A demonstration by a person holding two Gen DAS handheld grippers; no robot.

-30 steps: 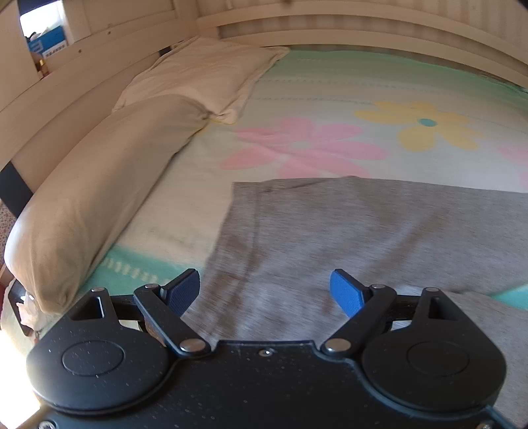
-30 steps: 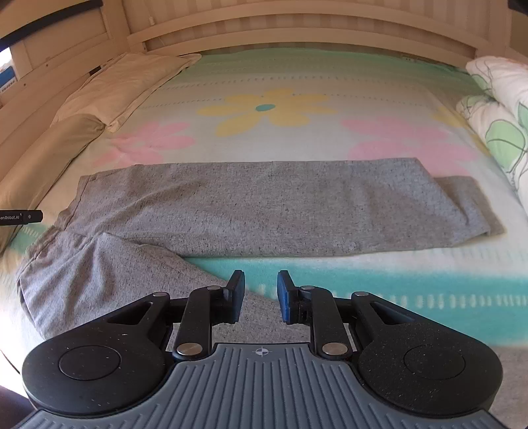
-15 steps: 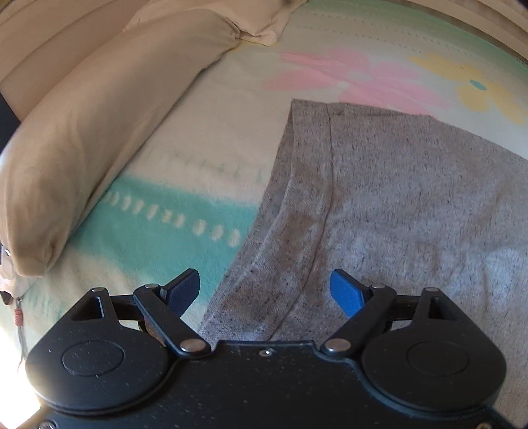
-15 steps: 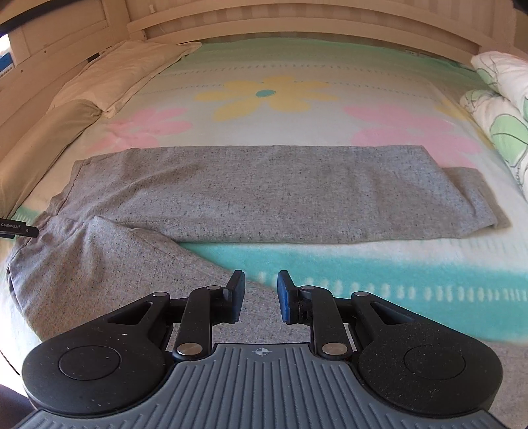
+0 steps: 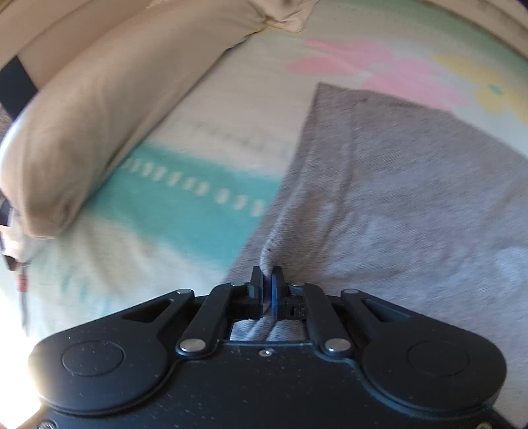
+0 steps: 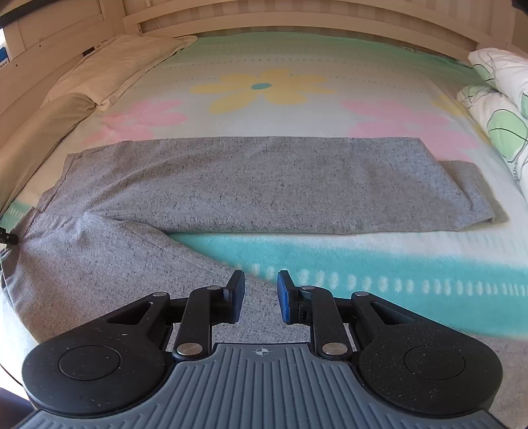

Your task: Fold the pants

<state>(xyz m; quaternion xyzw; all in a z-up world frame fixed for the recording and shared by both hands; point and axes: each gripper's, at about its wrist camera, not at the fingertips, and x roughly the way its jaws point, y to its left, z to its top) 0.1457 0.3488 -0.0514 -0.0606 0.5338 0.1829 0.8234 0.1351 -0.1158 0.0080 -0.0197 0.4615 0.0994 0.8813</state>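
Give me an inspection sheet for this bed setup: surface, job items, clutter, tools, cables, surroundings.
Surface: floral fleece blanket with teal band, covering the bed.
Job's things: grey knit pants, one leg laid flat across the blanket, the other angled toward the near edge.
Clutter: nothing seen.
Tools: left tool closing, pants fabric pinched between its pads; right tool partly open over the near leg, nothing gripped.
Cables: nothing seen.
Surroundings: beige pillows at one side, leaf-print white bedding at the other, cream wooden bed frame.

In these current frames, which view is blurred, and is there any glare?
Left wrist view: motion-smeared across the blanket and tan pillow, with blown-out glare at the lower-left corner. Right wrist view: sharp and evenly lit on the grey pants, with fisheye bending at the headboard.
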